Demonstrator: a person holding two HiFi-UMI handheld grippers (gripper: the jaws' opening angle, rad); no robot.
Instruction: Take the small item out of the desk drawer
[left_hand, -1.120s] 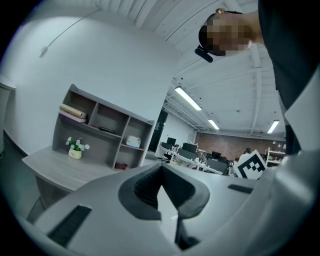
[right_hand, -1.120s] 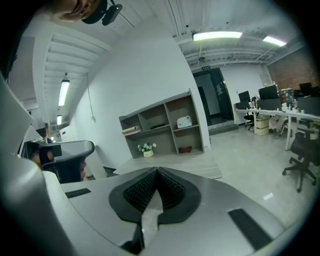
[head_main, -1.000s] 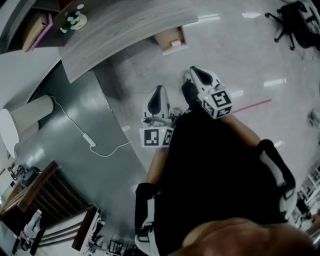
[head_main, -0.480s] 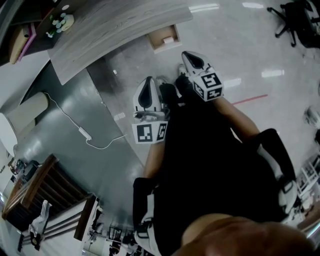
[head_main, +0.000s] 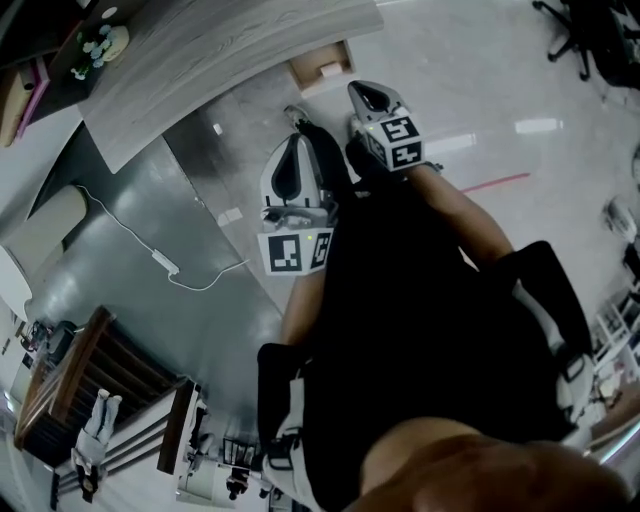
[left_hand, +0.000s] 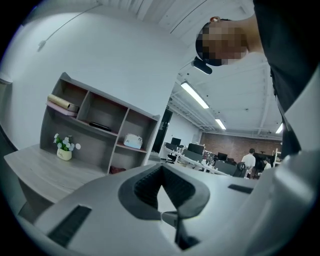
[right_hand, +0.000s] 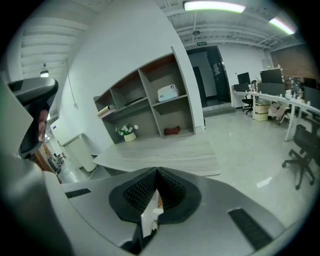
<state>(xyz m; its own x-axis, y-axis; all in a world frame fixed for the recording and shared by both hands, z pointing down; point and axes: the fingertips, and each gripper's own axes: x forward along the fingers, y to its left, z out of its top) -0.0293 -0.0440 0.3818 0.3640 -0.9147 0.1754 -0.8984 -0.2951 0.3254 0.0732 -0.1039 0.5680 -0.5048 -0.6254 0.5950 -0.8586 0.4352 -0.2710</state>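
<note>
**Entry: open desk drawer, both tongs shut and empty, short of the drawer**

- Left gripper (head_main: 293, 150): held low in front of the person's body. Jaws together, nothing between them.
- Right gripper (head_main: 358, 92): set ahead of the left one. Jaws fully together, holding nothing. Only a sliver of the scene ahead shows through the notch behind the tips.
- Desk drawer (head_main: 303, 78): pulled out from under the desk edge and standing open, just beyond the right gripper's tips. It is further from the left gripper, so the right one is judged the better placed.
- Small item (head_main: 330, 70): pale, lying inside the drawer, ahead of both grippers and apart from them. It is too small to tell its long axis.
- Access: nothing stands between tips and drawer. The jaws would need to part first.
- Desk (head_main: 200, 60): grey woodgrain top, overhanging the drawer.
- Potted flowers (head_main: 95, 42): on the desk's far end.
- White cable (head_main: 130, 235): on the floor to the left, well apart.
- Shelf unit (right_hand: 150, 100): behind the desk.
- Office chair (head_main: 585, 35): far right.
</note>
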